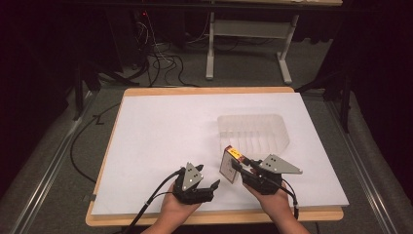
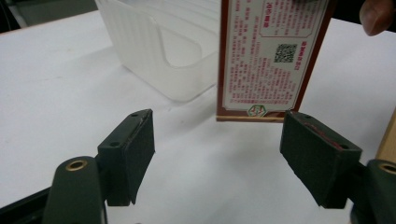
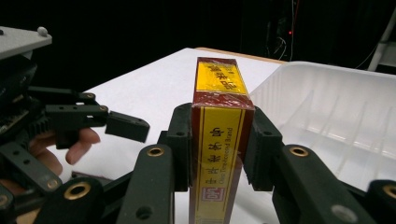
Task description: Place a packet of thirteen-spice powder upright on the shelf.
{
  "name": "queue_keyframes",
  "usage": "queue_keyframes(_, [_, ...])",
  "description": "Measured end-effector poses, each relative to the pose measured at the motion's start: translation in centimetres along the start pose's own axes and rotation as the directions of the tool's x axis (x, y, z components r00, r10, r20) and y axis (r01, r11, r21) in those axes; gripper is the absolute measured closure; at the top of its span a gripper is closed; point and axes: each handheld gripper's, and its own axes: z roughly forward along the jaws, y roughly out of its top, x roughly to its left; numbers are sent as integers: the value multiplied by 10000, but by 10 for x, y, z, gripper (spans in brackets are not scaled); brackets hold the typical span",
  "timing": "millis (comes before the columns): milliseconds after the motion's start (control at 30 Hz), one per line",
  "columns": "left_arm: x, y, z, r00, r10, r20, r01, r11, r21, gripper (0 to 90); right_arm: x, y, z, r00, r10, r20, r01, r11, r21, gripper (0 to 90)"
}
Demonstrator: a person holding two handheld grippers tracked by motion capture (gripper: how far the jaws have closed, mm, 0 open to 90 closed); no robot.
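Red-and-yellow box is clamped upright between the jaws of our right gripper, pads pressing on its two broad faces, narrow yellow edge facing the right gripper view. In the high view we hold it over the white sheet, just in front of the clear plastic bin, near its front-left corner, not inside it. Can't tell if the box bottom touches the sheet. Our left gripper sits just left of the box, jaws apart and gripping nothing; in the left gripper view the printed back of the box with its QR code stands beyond the pads, clear of both. Left jaws not fully wide
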Motion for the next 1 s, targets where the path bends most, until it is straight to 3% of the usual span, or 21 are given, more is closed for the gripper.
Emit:
queue_keyframes(200, [8, 7, -3, 9997, 163, -162, -163, 9999, -31, 267, -5, 1, -3, 9999, -1, 143, 3, 9999, -129, 687])
queue_keyframes(467, [19, 15, -5, 9989, 82, -454, -88, 9999, -142, 267, -12, 1, -10, 9991, 0, 436, 9, 9998, -211, 687])
queue_keyframes(1000, [31, 24, -9, 9966, 68, -817, -94, 9995, -313, 257, -35, 0, -32, 9905, -27, 1376, 86, 9991, -424, 687])
